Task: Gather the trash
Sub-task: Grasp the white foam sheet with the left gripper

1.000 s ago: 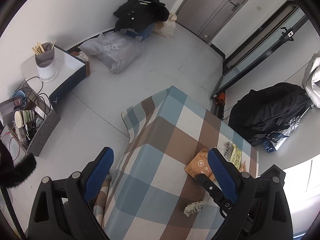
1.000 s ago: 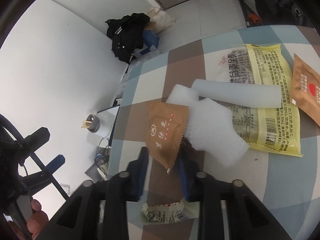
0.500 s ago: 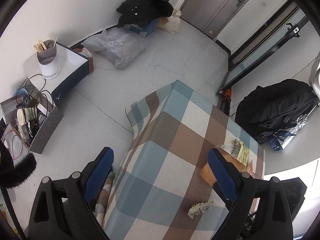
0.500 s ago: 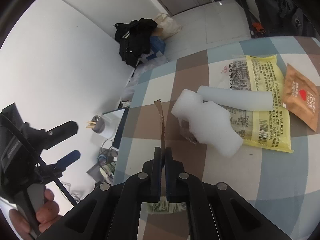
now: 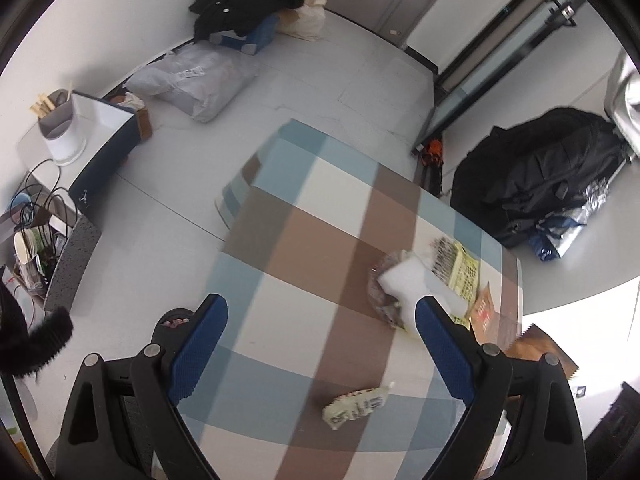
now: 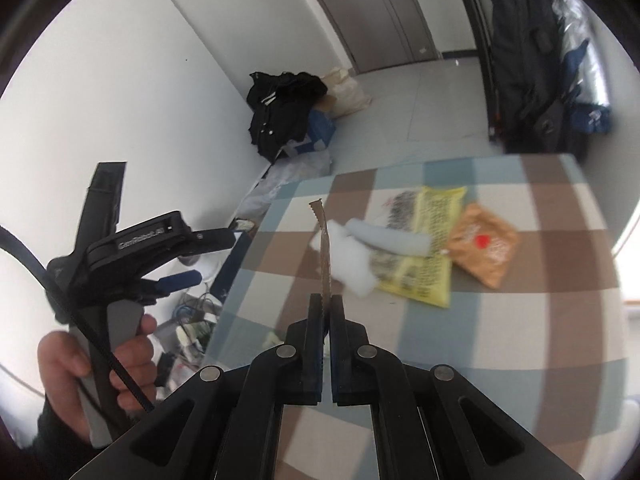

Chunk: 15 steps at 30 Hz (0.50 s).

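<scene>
While the right gripper (image 6: 326,312) is pinching the brown sachet (image 6: 325,248) by its bottom edge, the sachet is standing edge-on above the desk (image 6: 552,280). It is looking light, thin and floppy, so a hold on the crimped seam suits it. The left gripper (image 5: 320,344) is hanging wide open and empty over a crumpled wrapper (image 5: 356,402).
</scene>
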Each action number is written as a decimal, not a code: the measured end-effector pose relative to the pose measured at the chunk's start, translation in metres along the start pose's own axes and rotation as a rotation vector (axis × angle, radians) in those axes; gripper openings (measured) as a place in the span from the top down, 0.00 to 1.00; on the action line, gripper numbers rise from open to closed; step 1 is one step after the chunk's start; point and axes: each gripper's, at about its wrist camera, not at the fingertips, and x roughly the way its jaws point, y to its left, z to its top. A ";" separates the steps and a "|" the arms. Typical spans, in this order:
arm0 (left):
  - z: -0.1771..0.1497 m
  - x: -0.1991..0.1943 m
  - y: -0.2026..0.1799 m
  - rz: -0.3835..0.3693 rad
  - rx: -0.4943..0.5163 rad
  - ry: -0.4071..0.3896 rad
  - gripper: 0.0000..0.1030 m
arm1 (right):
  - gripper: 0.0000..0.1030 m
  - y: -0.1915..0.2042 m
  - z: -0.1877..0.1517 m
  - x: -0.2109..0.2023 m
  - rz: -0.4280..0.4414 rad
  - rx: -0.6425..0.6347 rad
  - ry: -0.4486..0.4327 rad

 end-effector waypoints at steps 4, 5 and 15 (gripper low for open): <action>-0.007 0.011 -0.026 0.032 0.067 0.016 0.10 | 0.98 -0.015 0.000 -0.028 -0.042 -0.008 -0.025; -0.009 0.014 -0.033 0.045 0.085 0.013 0.10 | 0.98 -0.017 -0.001 -0.033 -0.056 -0.012 -0.034; -0.021 0.043 -0.063 0.130 0.173 0.025 0.10 | 0.98 -0.045 -0.010 -0.039 -0.069 -0.006 -0.026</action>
